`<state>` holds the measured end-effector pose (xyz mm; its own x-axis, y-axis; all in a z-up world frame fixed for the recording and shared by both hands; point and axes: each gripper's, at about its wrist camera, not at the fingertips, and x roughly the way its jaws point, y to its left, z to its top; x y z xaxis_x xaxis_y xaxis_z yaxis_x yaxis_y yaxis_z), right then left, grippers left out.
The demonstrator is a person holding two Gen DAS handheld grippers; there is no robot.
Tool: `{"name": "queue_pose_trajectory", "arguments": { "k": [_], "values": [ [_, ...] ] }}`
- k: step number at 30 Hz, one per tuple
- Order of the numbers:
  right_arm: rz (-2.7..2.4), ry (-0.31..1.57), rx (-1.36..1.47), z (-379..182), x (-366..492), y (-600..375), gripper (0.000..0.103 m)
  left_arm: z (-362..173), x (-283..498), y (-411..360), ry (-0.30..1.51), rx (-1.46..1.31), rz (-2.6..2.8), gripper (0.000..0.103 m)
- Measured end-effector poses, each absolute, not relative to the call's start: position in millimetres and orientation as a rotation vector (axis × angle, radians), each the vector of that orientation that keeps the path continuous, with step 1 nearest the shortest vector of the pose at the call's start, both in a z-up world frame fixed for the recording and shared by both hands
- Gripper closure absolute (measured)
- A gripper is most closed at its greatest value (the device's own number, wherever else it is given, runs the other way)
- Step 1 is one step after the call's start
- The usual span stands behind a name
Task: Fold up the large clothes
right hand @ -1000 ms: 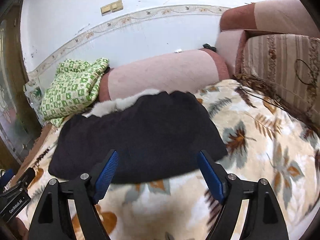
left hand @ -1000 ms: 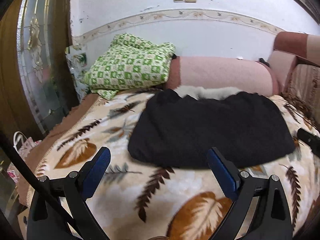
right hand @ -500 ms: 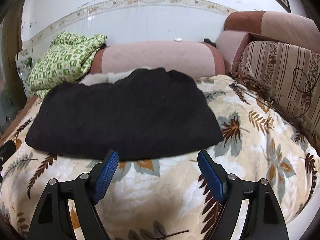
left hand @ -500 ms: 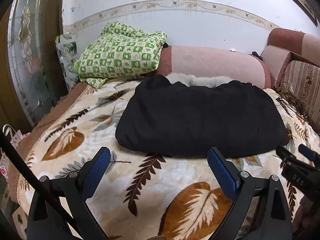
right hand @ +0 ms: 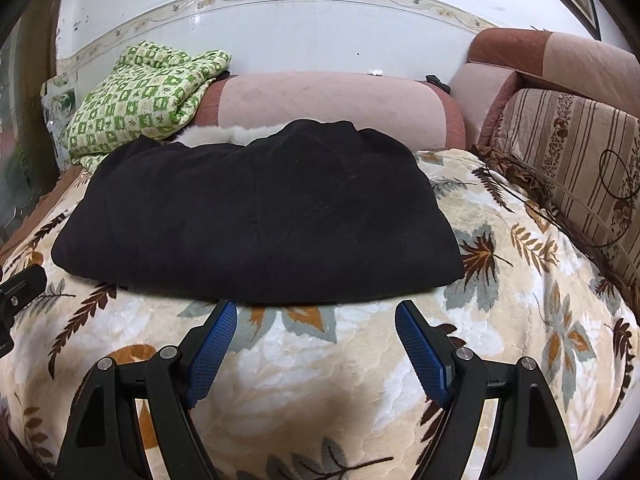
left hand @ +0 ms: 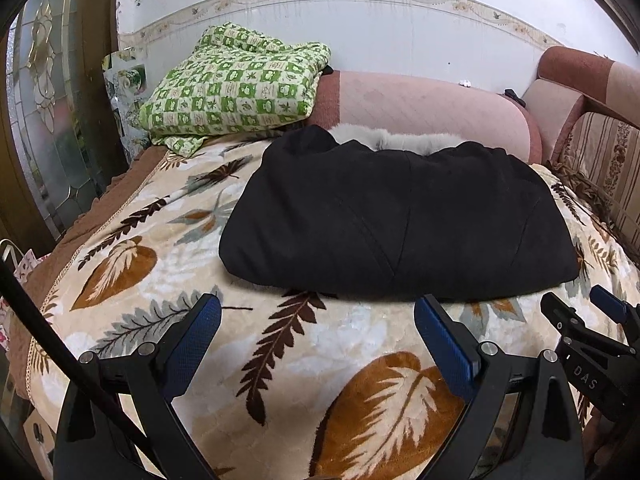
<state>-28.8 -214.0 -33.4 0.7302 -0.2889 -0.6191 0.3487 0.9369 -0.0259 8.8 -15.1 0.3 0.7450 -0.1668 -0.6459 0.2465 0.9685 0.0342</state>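
Note:
A large black coat [left hand: 400, 220] with a white fur collar [left hand: 396, 138] lies folded into a compact bundle on a leaf-patterned blanket [left hand: 280, 360]. It also shows in the right wrist view [right hand: 260, 216]. My left gripper [left hand: 318, 320] is open and empty, just short of the bundle's near edge. My right gripper [right hand: 316, 324] is open and empty, also just short of the near edge. The right gripper shows at the right edge of the left wrist view [left hand: 592, 344].
A folded green checked quilt [left hand: 240, 88] rests on the pink sofa arm [left hand: 420, 104] behind the coat. A striped cushion [right hand: 576, 160] stands at the right. A glass door [left hand: 44, 112] is on the left. A white wall is behind.
Both grippers have pulled back and down from the coat toward the blanket's near side. The coat lies still. Both stay open.

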Motion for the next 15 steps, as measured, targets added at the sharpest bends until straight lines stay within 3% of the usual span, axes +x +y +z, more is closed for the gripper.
{"name": "queue_pose_trajectory", "arguments": {
  "k": [15],
  "values": [
    [-0.363, 0.691, 0.058, -39.0, -25.9, -208.2, 0.017, -4.4, 10.7, -15.0, 0.721, 0.112, -0.237, 0.006]
  ]
}}
